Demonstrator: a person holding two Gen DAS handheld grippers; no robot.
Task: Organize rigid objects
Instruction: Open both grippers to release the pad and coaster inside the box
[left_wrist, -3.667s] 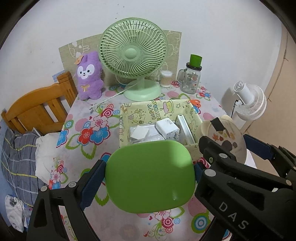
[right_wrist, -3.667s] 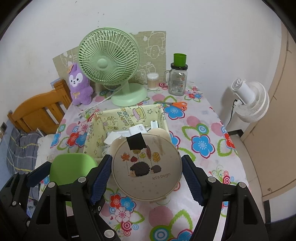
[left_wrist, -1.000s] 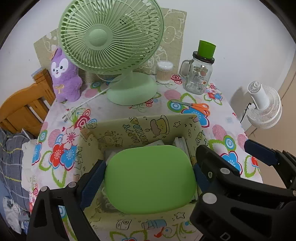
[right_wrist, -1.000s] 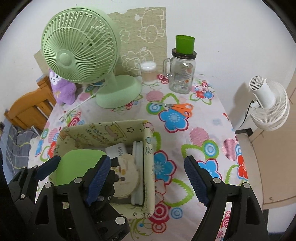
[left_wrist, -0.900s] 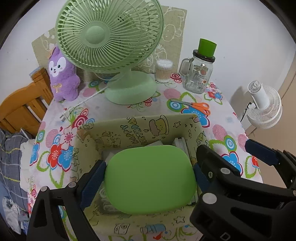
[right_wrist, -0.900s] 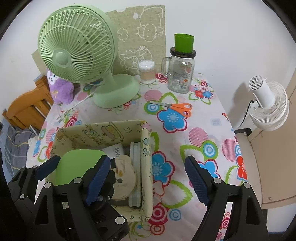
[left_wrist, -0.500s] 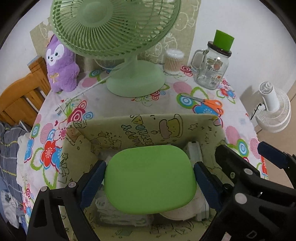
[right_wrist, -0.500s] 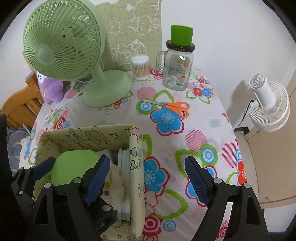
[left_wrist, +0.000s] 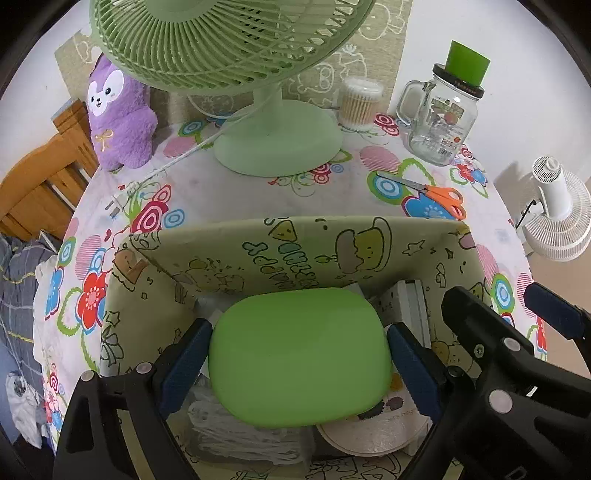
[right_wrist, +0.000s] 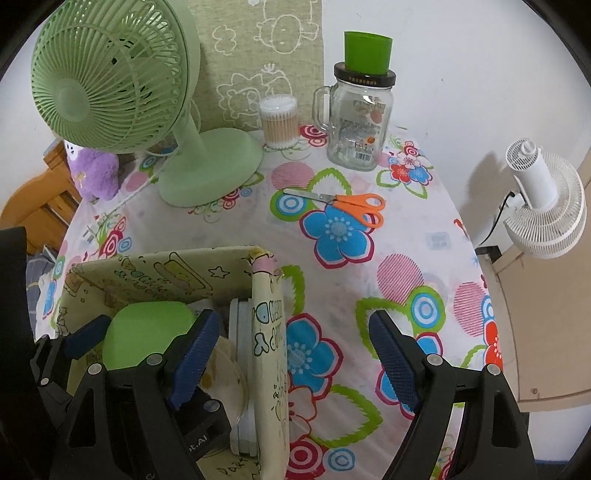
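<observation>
The left gripper (left_wrist: 298, 360) clamps a green rounded case (left_wrist: 299, 356) across its width, both pads pressed to its sides, low inside the patterned storage box (left_wrist: 325, 254). Beneath it lie a round hedgehog-print tin (left_wrist: 373, 432) and white packets (left_wrist: 243, 432). The right gripper (right_wrist: 291, 365) stands wide apart with nothing in it, straddling the box's right wall. On the floral tablecloth (right_wrist: 399, 229) beyond lie orange scissors (right_wrist: 343, 207).

Home bedroom — plush toy (left_wrist: 120, 118), wooden bedframe (left_wrist: 40, 192)
</observation>
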